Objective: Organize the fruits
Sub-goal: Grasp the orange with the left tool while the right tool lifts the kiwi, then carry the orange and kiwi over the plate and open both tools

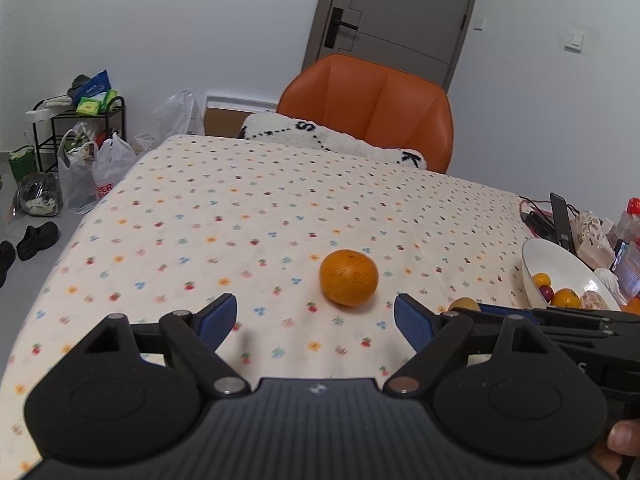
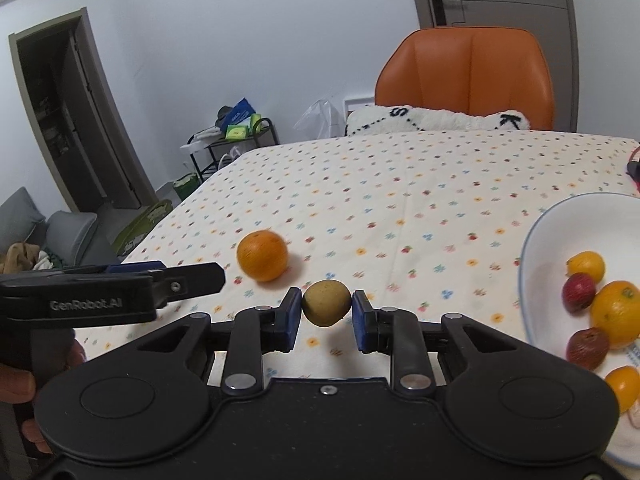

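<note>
Clamped between blue-padded fingers at the bottom centre of the right wrist view, a small yellow-brown fruit [image 2: 326, 303] rides in the right gripper [image 2: 326, 312] just above the flower-print tablecloth [image 2: 400, 184]; its kind is hard to tell. Left of it, in the lower left of that frame, the left gripper [image 2: 160, 278] reaches in side-on, a hand [image 2: 16, 392] wrapped round its handle. Up and left of the held fruit, an orange [image 2: 262, 255] sits alone on the cloth, slightly blurred.

From the left wrist view, the left gripper [image 1: 316, 316] is spread wide and empty, the orange [image 1: 349, 278] resting just beyond and between its fingertips, untouched. At the right edge of both frames stands a white bowl [image 2: 532, 240] already holding several oranges and small dark red fruits.

Sorting looks well along: two pieces remain outside the bowl, one of them already lifted. By the look of it, the next move calls for carrying the held fruit rightward over the bowl's rim and letting go low, so it does not knock the others, while the left tool advances around the orange and closes on it.
</note>
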